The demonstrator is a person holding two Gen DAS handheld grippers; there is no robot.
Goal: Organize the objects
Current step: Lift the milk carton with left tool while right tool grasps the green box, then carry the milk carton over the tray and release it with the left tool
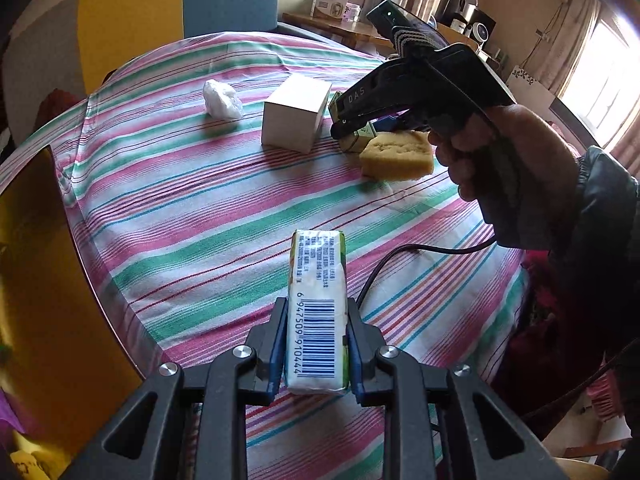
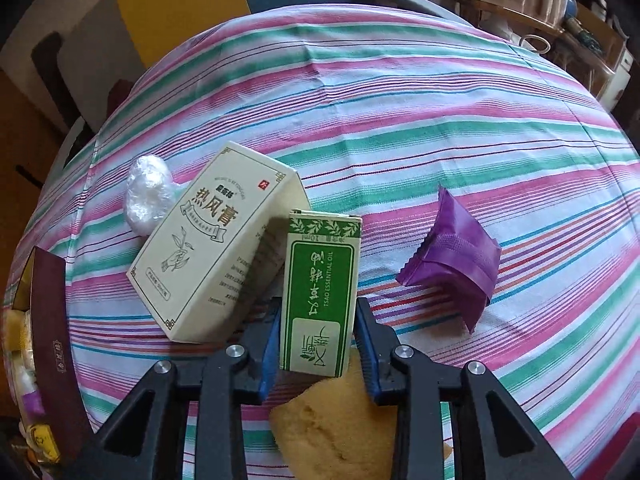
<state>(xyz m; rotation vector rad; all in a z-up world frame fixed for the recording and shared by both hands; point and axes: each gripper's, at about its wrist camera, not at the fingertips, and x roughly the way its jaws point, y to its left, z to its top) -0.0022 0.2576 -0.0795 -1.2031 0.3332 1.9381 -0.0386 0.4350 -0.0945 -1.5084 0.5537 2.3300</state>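
My left gripper (image 1: 317, 344) is shut on a white packet with a blue barcode (image 1: 317, 312), held above the striped tablecloth (image 1: 192, 208). My right gripper (image 2: 318, 344) is shut on a green essential oil box (image 2: 320, 288); it also shows in the left wrist view (image 1: 352, 120) beside a white box (image 1: 296, 114). A yellow sponge (image 2: 336, 428) lies under the right gripper and shows in the left wrist view (image 1: 398, 156). A cream carton (image 2: 216, 240) leans beside the green box. A purple sachet (image 2: 452, 260) lies to the right. A crumpled white wrap (image 2: 148, 194) lies behind the carton.
A dark red box with small items (image 2: 48, 344) sits at the table's left edge. A yellow surface (image 1: 44, 280) stands at the left. A black cable (image 1: 400, 256) runs over the cloth. Shelves and a wooden side table (image 1: 332, 26) stand behind.
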